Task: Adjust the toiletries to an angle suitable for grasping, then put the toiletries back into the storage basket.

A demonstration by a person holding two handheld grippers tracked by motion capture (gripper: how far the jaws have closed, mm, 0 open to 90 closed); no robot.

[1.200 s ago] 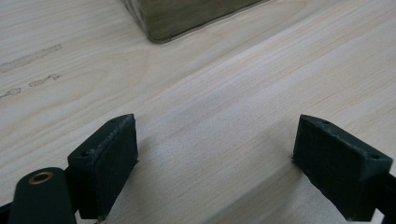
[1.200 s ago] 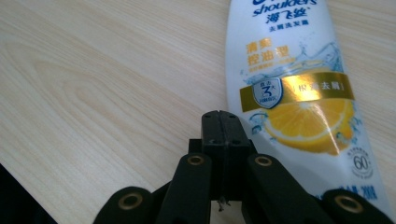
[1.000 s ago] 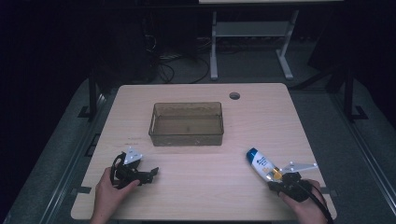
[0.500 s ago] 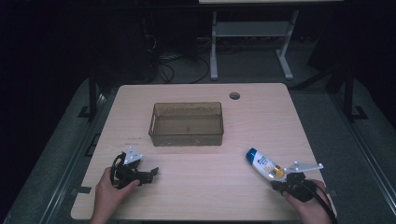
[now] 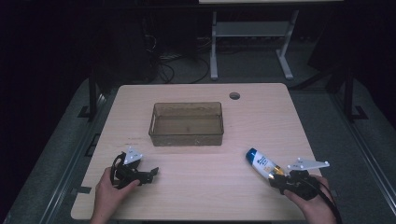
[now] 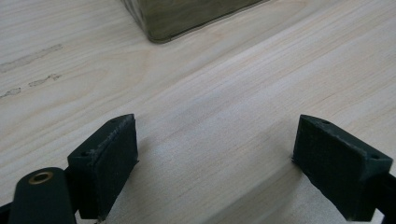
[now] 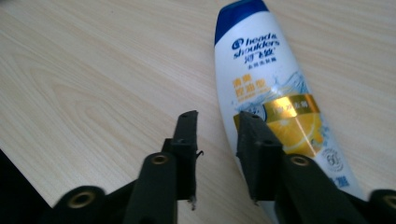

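Brand name: "head & shoulders" in white lowercase letters on the dark blue band of the shampoo bottle (image 7: 271, 112), just below its blue cap (image 7: 240, 14), read in the right gripper view.
Brand emblem: a small round white swirl mark to the left of that name.
Line under the brand: a short row of white Chinese characters, too small to read.
Variant text: two rows of orange Chinese characters on the white body, not legible.
Gold band: a row of small white characters, blurred.
Lower label: a round seal near the bottle's base with "60".
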